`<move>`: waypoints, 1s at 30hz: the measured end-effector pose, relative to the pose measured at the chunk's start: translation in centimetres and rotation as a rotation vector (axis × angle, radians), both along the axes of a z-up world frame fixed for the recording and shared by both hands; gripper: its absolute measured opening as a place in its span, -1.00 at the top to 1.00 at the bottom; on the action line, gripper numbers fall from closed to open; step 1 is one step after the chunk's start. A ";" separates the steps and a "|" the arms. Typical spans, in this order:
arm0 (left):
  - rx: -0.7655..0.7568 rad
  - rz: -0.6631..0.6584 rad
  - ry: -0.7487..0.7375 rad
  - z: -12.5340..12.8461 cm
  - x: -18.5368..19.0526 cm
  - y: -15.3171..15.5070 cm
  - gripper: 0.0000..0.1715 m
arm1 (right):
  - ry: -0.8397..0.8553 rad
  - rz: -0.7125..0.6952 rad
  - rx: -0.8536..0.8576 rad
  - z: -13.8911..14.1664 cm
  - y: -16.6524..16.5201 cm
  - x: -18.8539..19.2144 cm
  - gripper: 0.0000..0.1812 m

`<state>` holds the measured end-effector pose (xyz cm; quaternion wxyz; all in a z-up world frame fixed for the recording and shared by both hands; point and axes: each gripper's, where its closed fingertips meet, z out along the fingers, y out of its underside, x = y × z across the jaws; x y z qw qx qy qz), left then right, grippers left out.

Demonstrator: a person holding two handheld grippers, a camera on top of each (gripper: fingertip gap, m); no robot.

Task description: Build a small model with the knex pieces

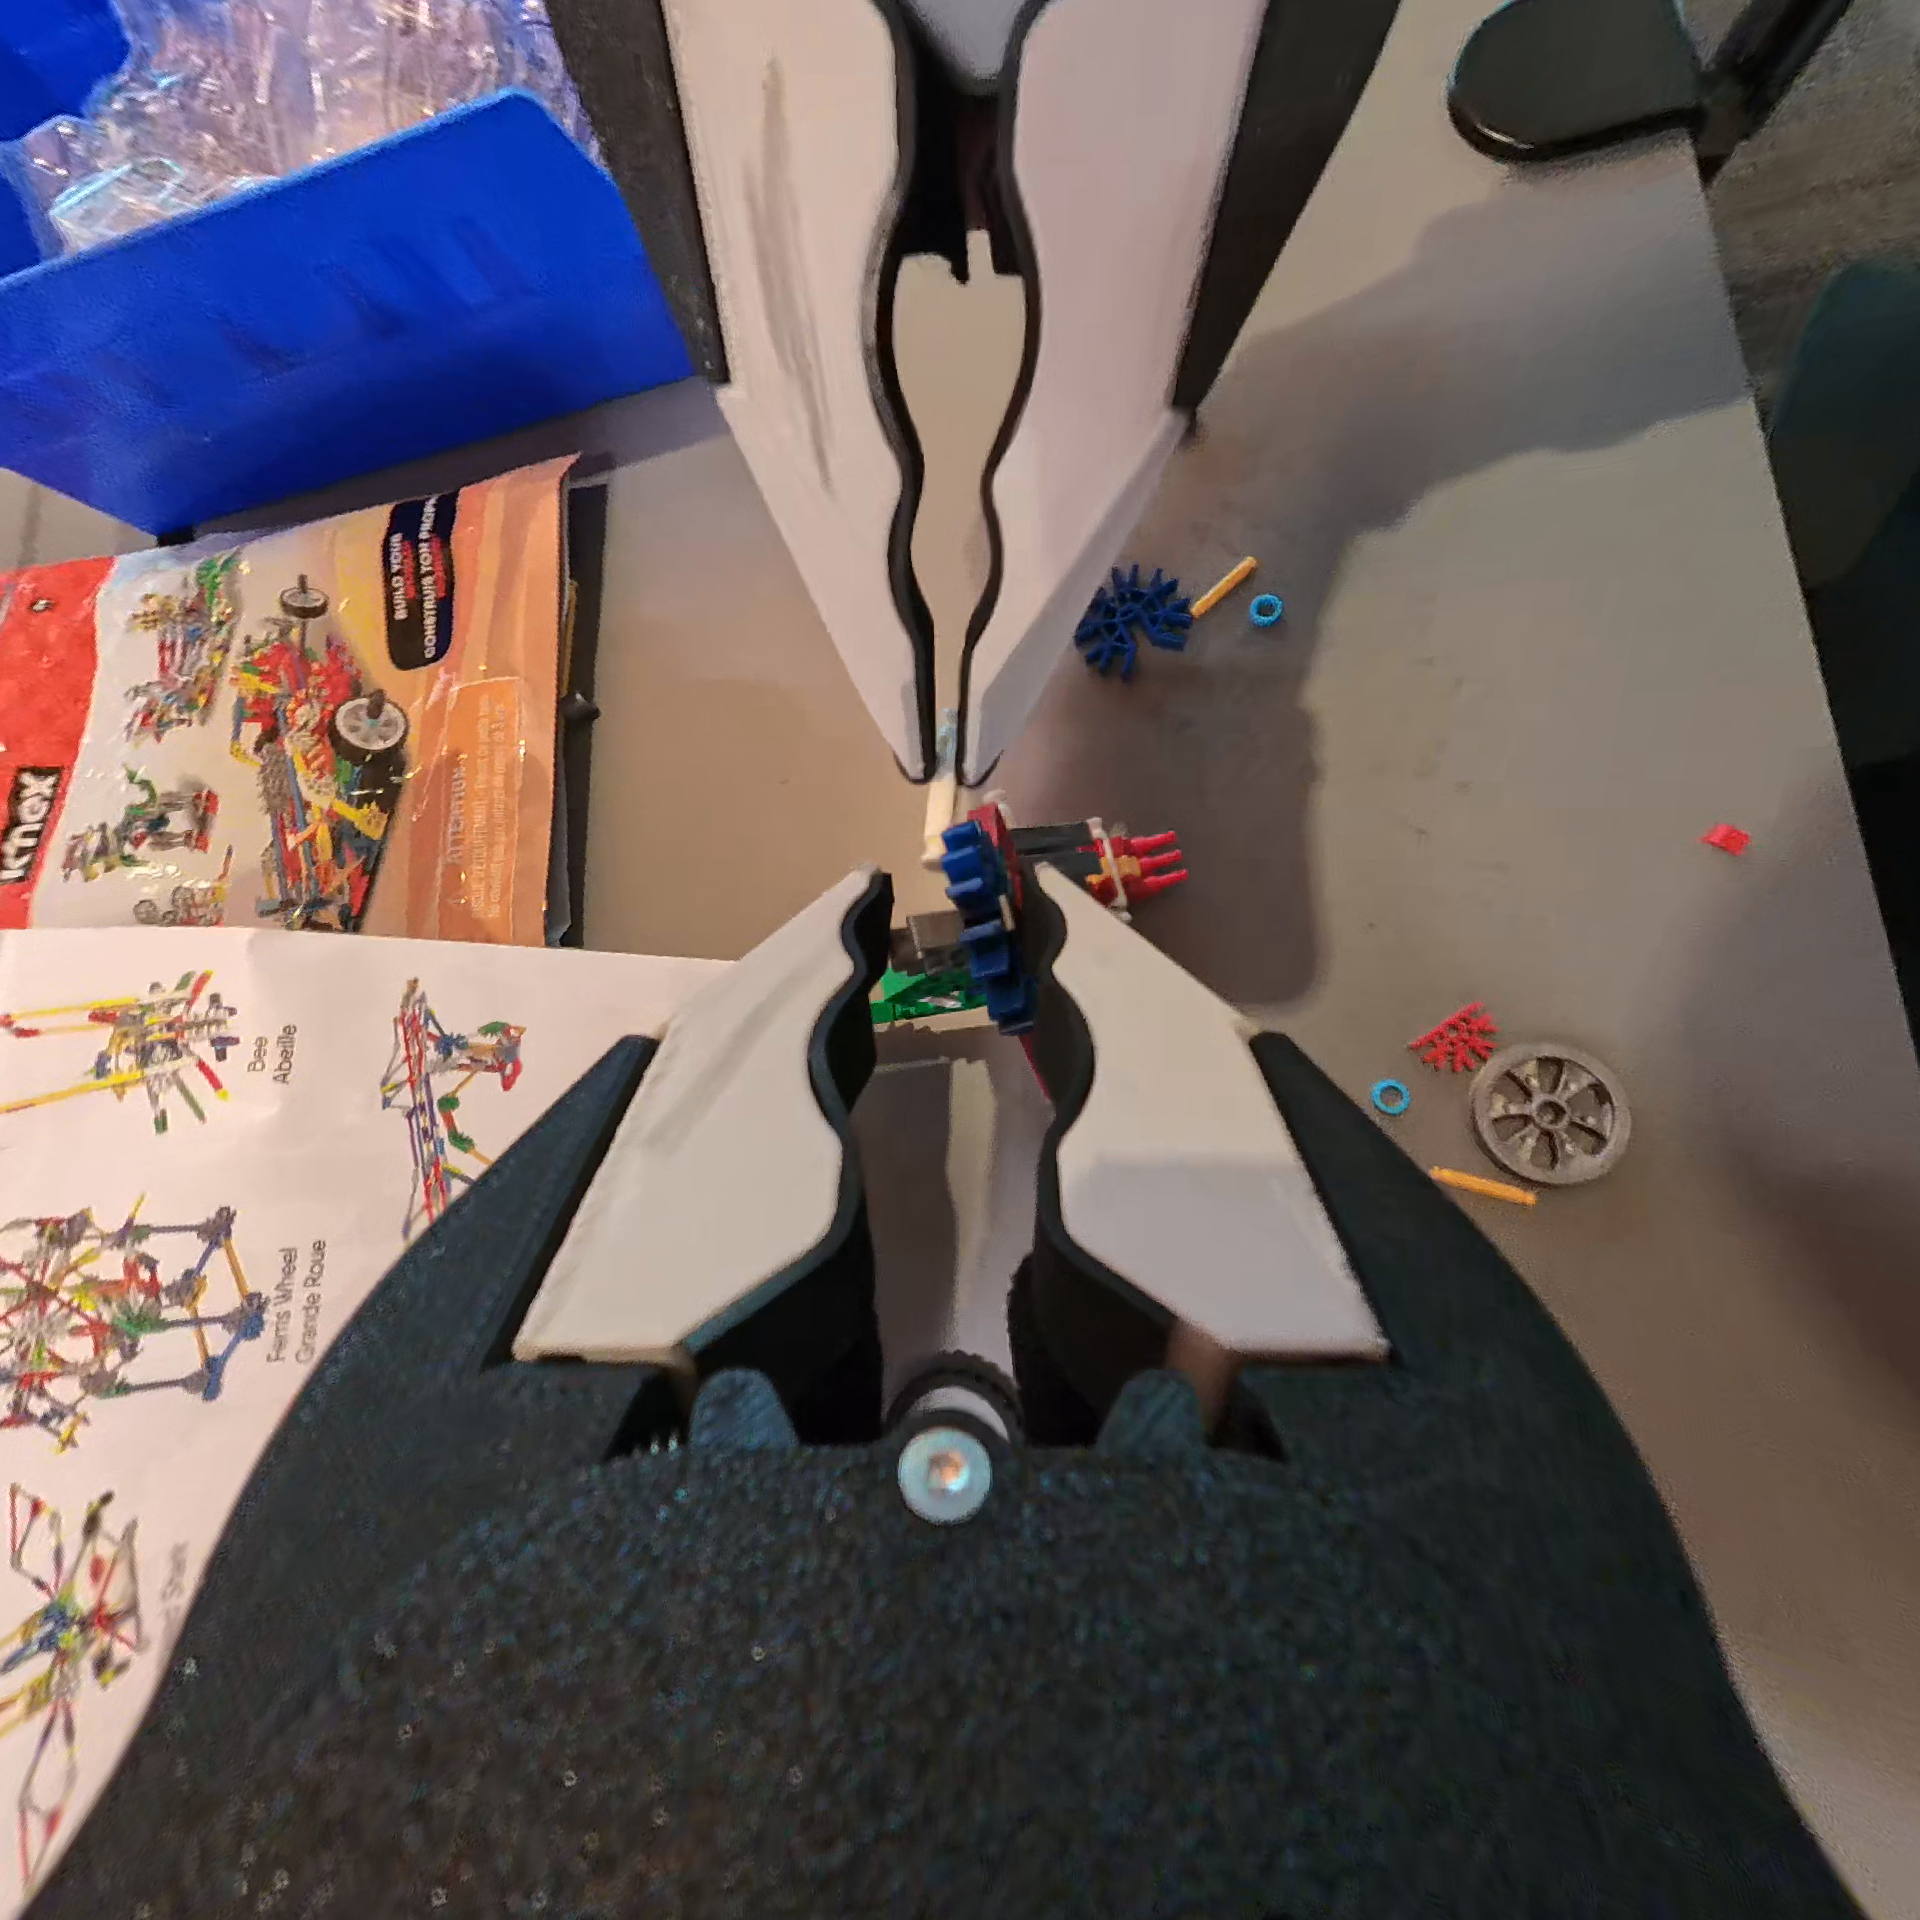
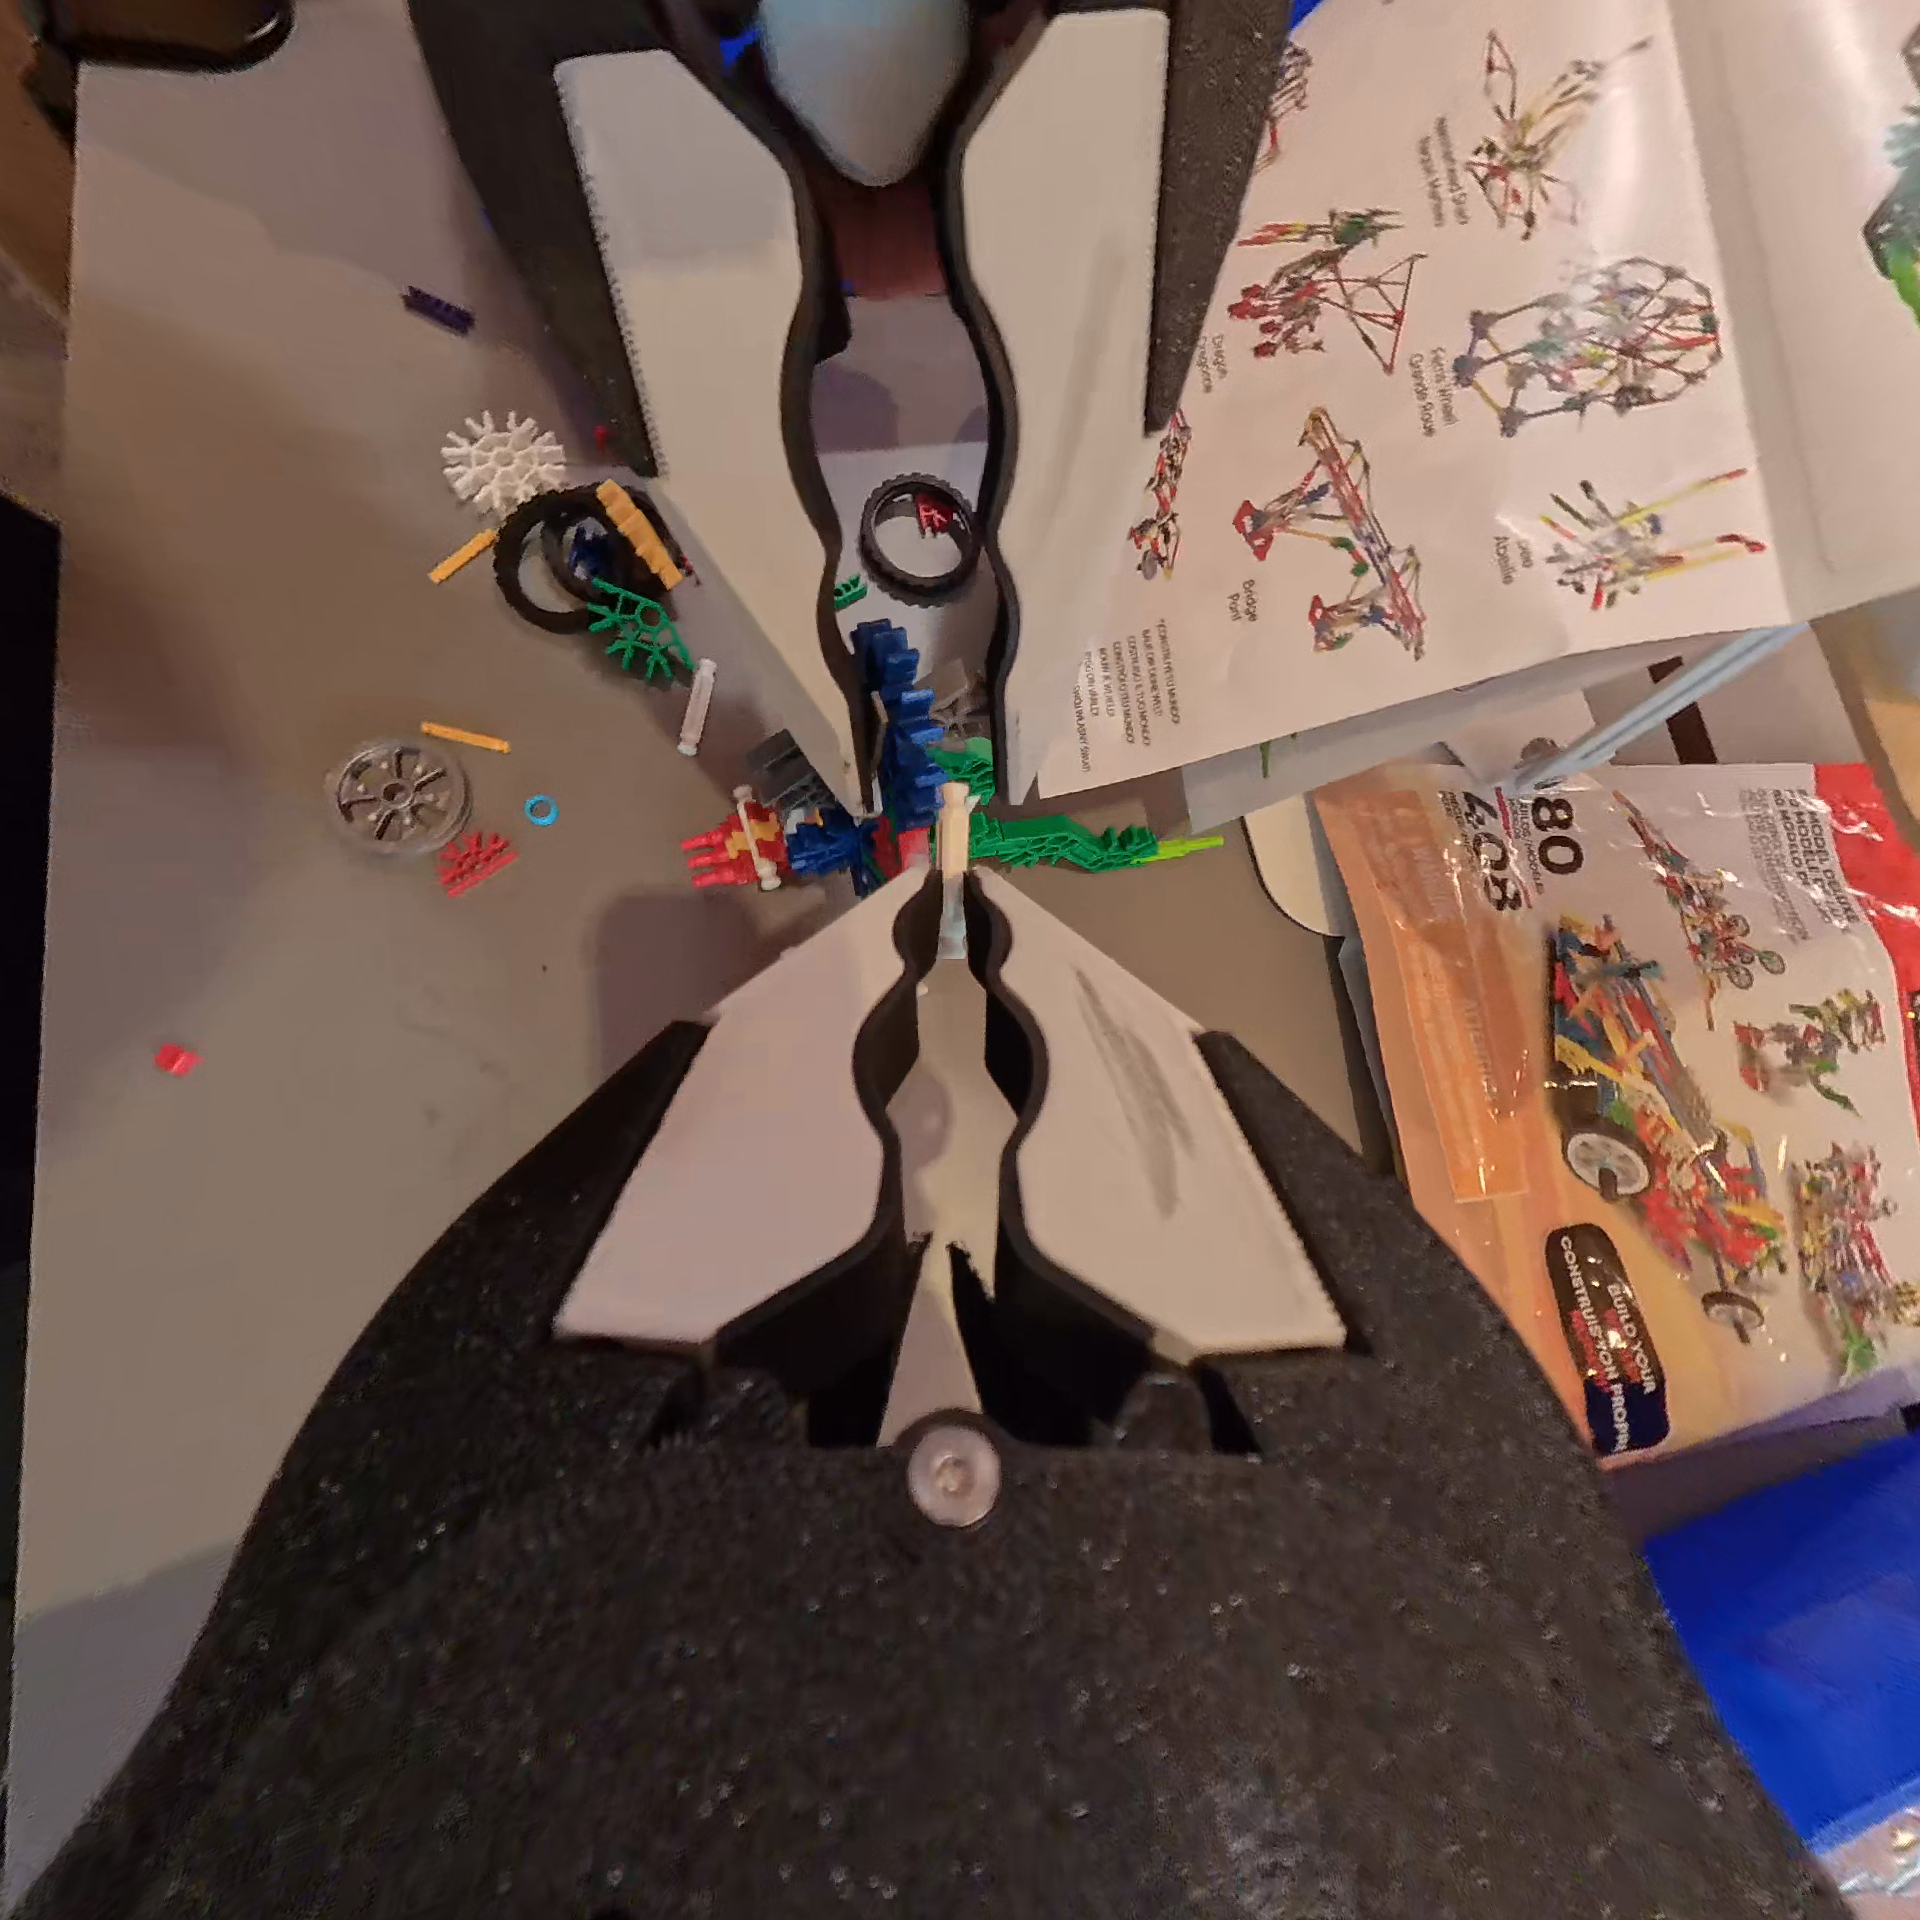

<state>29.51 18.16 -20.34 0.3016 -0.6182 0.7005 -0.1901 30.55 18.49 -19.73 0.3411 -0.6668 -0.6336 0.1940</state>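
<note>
My left gripper [image 1: 958, 883] is shut on a small toy assembly and holds it by its blue gear [image 1: 987, 935], with a grey block, a green piece [image 1: 914, 1003] and a red-yellow end [image 1: 1132, 857] around it. My right gripper [image 1: 943, 777] comes from the opposite side, shut on a short white rod [image 1: 938, 826] whose free tip touches the assembly beside the gear. In the right wrist view my right gripper [image 2: 951, 883] pinches the white rod [image 2: 954, 821] upright against the assembly. There the left gripper [image 2: 935, 795] flanks the blue gear [image 2: 899, 696].
On the grey table [image 1: 1455, 675] lie loose parts: a blue connector [image 1: 1132, 620], a grey wheel hub [image 1: 1548, 1112], a red connector [image 1: 1455, 1034], black tyres [image 2: 551, 571] and a white connector [image 2: 502, 457]. An instruction sheet [image 1: 260, 1143], a parts bag [image 1: 312, 727] and a blue bin [image 1: 332, 312] lie to the left. The tips of both grippers are at nearly the same place.
</note>
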 end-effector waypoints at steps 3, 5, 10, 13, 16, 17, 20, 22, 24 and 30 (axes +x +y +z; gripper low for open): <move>-0.018 -0.029 0.012 0.0 -0.1 0.1 0.73 | -0.032 0.046 -0.022 0.1 -0.3 0.2 0.96; -0.014 -0.039 0.014 0.0 0.0 0.0 0.73 | -0.068 0.056 -0.019 -0.2 -0.1 0.3 0.96; -0.007 -0.047 0.009 -0.1 0.1 -0.1 0.74 | -0.087 0.068 -0.022 -0.1 0.0 0.1 0.96; -0.007 -0.052 0.010 -0.1 0.2 -0.1 0.74 | -0.108 0.095 -0.021 -0.2 -0.1 -0.1 0.96; -0.021 -0.068 0.005 -0.1 0.3 -0.4 0.74 | -0.115 0.141 -0.022 0.0 -0.5 -0.4 0.96; -0.022 -0.078 0.006 -0.1 0.3 -0.5 0.74 | -0.116 0.156 -0.029 0.1 -0.6 -0.5 0.96; -0.023 -0.099 0.010 -0.1 0.3 -0.7 0.74 | -0.114 0.187 -0.054 0.3 -1.0 -0.3 0.96; -0.025 -0.108 0.018 -0.1 0.3 -0.8 0.74 | -0.121 0.191 -0.055 0.4 -1.0 -0.1 0.96; -0.027 -0.107 0.021 -0.1 0.2 -0.6 0.74 | -0.145 0.178 -0.049 0.1 -0.8 0.2 0.96; -0.027 -0.107 0.019 -0.2 0.5 -0.9 0.74 | -0.140 0.184 -0.052 0.1 -1.2 0.0 0.96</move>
